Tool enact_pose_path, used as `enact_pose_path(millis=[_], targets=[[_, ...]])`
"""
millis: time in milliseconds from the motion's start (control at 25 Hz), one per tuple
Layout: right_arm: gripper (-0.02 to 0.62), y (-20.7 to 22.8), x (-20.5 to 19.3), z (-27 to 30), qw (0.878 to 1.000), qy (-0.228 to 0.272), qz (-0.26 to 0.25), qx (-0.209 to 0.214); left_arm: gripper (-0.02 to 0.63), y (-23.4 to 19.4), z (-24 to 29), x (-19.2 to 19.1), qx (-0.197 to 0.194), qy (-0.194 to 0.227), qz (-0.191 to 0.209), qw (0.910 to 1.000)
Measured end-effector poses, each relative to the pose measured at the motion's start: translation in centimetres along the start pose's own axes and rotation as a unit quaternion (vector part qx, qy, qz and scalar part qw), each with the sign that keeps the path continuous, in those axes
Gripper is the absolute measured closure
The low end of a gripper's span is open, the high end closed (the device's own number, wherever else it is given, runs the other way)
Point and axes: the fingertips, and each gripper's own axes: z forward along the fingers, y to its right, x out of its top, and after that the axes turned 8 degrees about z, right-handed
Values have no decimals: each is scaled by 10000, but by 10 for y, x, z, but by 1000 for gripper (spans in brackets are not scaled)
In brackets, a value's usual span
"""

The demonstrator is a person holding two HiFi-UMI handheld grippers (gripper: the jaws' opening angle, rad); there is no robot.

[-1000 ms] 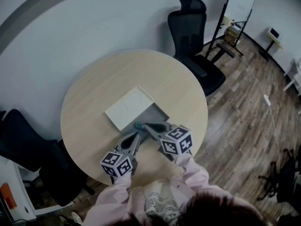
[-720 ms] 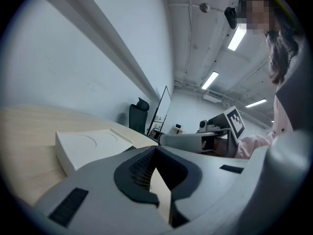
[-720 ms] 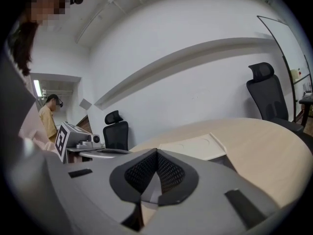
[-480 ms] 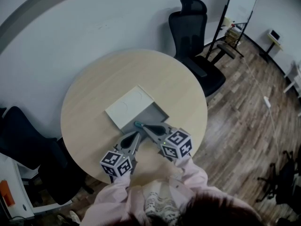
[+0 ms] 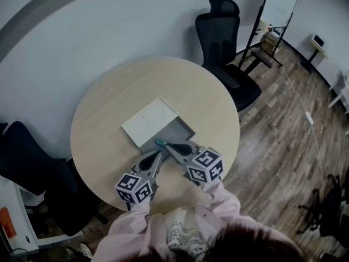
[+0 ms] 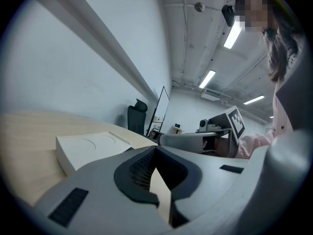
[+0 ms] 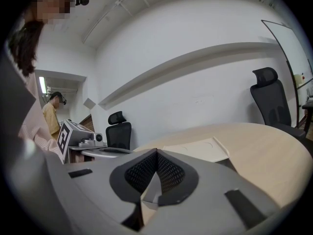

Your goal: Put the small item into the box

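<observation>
A shallow box point(image 5: 177, 131) with a grey inside lies on the round wooden table point(image 5: 109, 102), its white lid point(image 5: 150, 123) beside it on the far left. My right gripper point(image 5: 163, 144) is shut, and a small teal item point(image 5: 159, 142) sticks out of its tip over the box's near edge. In the right gripper view the jaws point(image 7: 156, 152) meet at the tip and hide the item. My left gripper point(image 5: 156, 155) is shut and empty just left of the right one, short of the box. The white lid point(image 6: 88, 148) shows ahead of the left gripper point(image 6: 155, 148).
A black office chair point(image 5: 223, 42) stands behind the table on the right, another dark chair point(image 5: 27, 168) at its left. A whiteboard stand point(image 5: 272, 15) is at the back right. A second person point(image 7: 50, 116) stands far off across the room.
The right gripper's tip with the teal item has crept slightly further over the box's near edge. The left gripper has stayed where it was.
</observation>
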Motion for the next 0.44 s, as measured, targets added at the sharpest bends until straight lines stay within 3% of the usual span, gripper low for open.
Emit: enact_pose_path(millis=[440], targets=[[598,-8,-2,-3,10000,27,-19,64,595,7,-3,-1,-49,-19,59,10000]])
